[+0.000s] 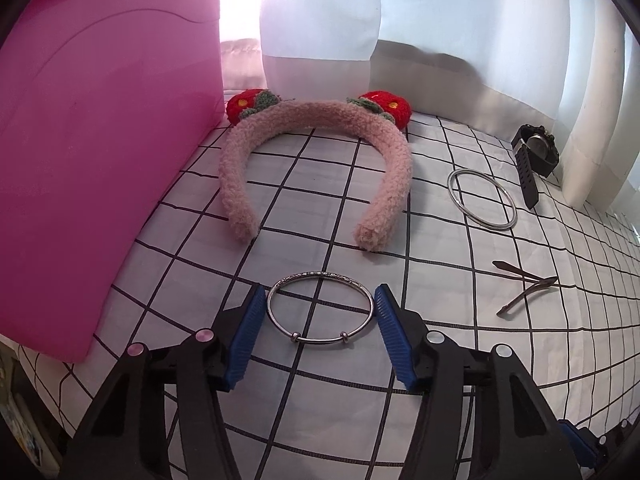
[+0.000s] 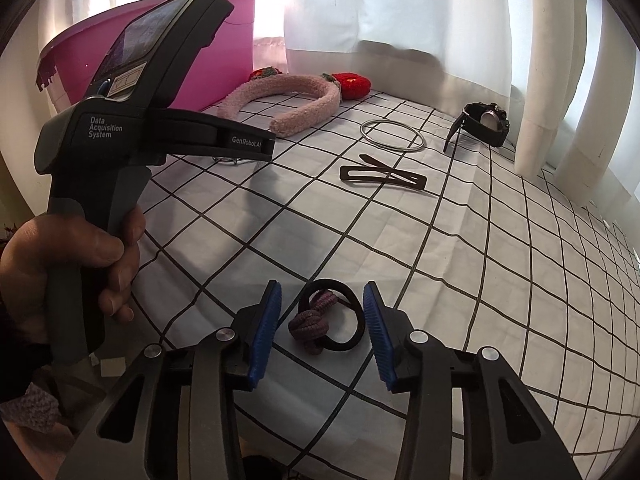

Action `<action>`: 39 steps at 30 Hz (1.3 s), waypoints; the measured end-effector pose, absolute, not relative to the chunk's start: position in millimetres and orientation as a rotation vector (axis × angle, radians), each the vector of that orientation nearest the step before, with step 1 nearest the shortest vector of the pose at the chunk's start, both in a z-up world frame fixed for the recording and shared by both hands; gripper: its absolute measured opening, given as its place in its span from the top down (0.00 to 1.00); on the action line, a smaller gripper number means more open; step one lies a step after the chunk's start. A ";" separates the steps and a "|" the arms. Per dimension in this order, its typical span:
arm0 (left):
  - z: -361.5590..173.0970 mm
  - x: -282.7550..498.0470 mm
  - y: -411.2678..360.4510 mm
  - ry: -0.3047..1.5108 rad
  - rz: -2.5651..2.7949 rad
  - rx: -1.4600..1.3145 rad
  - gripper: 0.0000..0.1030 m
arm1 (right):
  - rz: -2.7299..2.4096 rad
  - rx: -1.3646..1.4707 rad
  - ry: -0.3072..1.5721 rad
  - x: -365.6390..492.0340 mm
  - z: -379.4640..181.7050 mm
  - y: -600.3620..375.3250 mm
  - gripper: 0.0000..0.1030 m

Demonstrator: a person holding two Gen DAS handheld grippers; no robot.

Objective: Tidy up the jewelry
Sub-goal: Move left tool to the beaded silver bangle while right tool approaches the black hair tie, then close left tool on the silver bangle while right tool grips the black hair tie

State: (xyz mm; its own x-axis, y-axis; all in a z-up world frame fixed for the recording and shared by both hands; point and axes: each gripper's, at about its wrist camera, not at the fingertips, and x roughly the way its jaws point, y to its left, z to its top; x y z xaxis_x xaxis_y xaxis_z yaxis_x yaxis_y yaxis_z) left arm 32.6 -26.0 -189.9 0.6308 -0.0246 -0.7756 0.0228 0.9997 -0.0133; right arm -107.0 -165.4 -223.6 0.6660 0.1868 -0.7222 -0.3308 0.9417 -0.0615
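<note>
**Both grippers straddle jewelry on the checked cloth**

The left gripper has ribbed blue pads on black plastic arms with round metal pins. Its jaws stand part open on either side of a thin silver bangle, which lies flat on the cloth; the pads sit just beside the ring, and whether they touch it I cannot tell. The bangle is engraved along its far arc and carries two small beads on its near arc.

The right gripper is likewise part open, around a black ring-shaped hair tie and a knotted purple elastic, with gaps showing on both sides.

The white cloth has a black grid. Further out lie a fuzzy pink headband with red knitted strawberries, a plain steel bangle, dark flat hair clips and a black watch. A glossy pink tub stands at the left.

The left hand grips a grey handle printed "Data Acquisition System" and "GenRobot.AI".
</note>
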 end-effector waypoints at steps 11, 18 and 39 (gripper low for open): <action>-187.3 26.1 -18.9 0.893 -0.020 -0.021 0.47 | 0.301 -0.168 0.797 -104.1 -219.3 -173.5 0.83; -175.8 17.5 -19.3 0.879 -0.018 -0.024 0.47 | 0.292 -0.163 0.779 -103.5 -209.4 -182.9 0.83; -79.0 -13.4 -33.1 0.807 0.073 -0.077 0.47 | 0.384 -0.199 0.646 -83.4 -101.3 -229.9 0.83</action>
State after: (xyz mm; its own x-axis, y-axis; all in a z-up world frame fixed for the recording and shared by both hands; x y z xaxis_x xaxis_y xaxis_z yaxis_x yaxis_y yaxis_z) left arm -13.4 -33.1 -79.0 0.6894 0.0359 -0.7235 -0.0947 0.9947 -0.0408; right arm -83.4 -229.9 -101.3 0.7319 0.2852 -0.6189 -0.4070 0.9113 -0.0614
